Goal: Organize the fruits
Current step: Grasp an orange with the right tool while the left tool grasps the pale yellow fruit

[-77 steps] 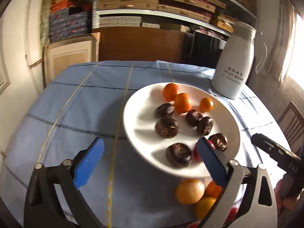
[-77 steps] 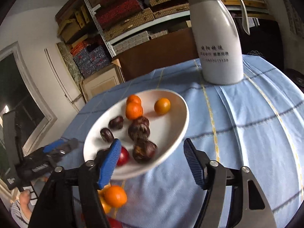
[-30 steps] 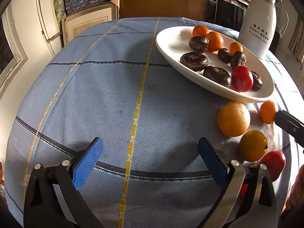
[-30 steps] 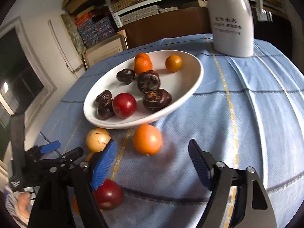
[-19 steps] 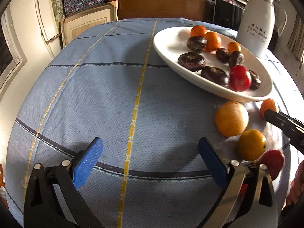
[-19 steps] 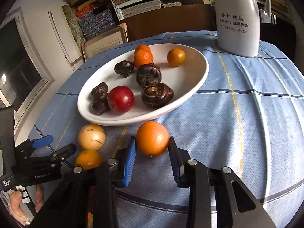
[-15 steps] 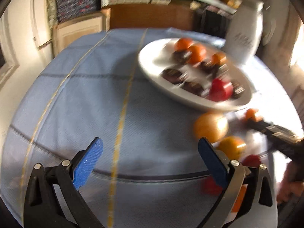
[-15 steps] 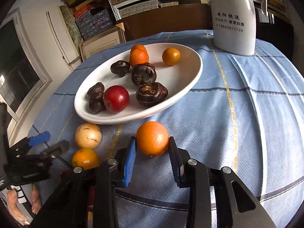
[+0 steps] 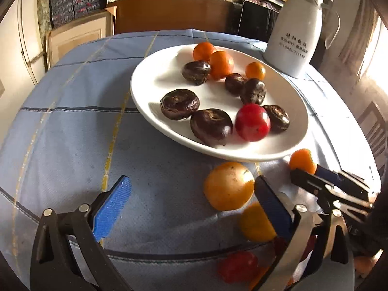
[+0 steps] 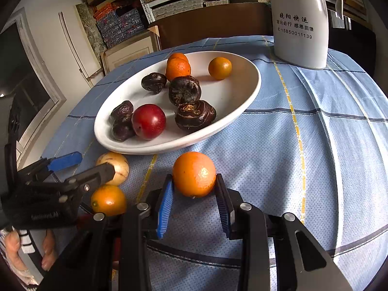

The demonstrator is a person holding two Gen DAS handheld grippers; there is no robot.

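Left wrist view: the left gripper [image 9: 191,198] hangs released over the blue-clothed desk [image 9: 60,131], nothing between its blue pads. A large yellow-orange fruit [image 9: 228,185] lies just beside its right pad, a smaller one [image 9: 254,223] partly behind it, and something red [image 9: 237,263], perhaps a plum, is blurred below. The white plate [image 9: 155,72] holds dark fruits, oranges and a red plum [image 9: 252,122].

Right wrist view: the right gripper [image 10: 194,192] is clenched on an orange [image 10: 194,173] that sits on the cloth just before the plate's near rim. A white jug [image 10: 299,21] stands beyond.
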